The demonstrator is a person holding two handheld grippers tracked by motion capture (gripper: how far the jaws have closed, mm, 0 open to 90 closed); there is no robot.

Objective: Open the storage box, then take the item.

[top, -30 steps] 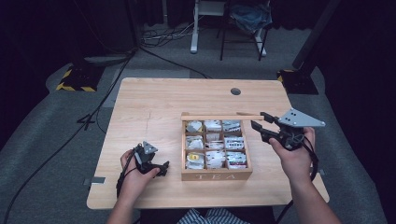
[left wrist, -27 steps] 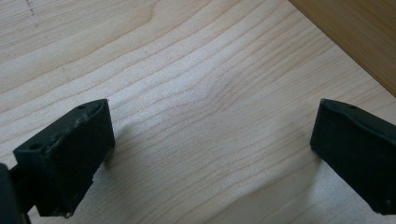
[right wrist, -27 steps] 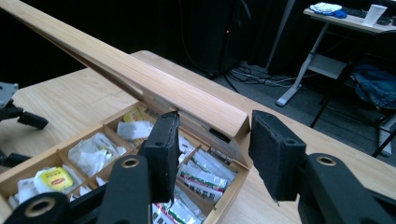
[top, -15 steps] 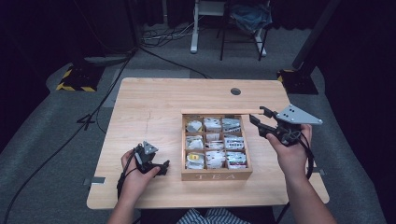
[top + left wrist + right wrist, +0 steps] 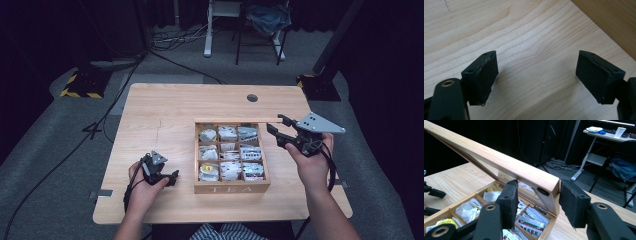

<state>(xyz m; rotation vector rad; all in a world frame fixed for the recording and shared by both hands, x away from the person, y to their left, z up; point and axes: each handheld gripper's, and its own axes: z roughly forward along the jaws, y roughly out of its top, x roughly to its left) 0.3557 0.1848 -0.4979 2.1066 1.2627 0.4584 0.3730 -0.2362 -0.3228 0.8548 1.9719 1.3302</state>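
The right gripper [image 5: 536,202] has its jaws on either side of the lid's [image 5: 499,162] corner. They have just been opening a little, and a small gap shows on both sides, so they do not seem to squeeze the wood. The lid stands up, tilted back, and runs from the upper left of the right gripper view down to the middle.

Under the lid sits the tea box [image 5: 231,187], a little right of the middle in the high view, with the word TEA on its front wall. Its nine little rooms are full of tea bags [image 5: 229,150].

The left gripper [image 5: 161,173] is at the lower left of the high view, close to the box's left wall. Its jaws are wide apart, though they have just been closing a bit. Nothing is between them but bare table [image 5: 529,50].

I think the box is open now, so that part looks done. The right gripper looks to be letting the lid go. What is left may be picking out a tea bag, and no bag is out yet.
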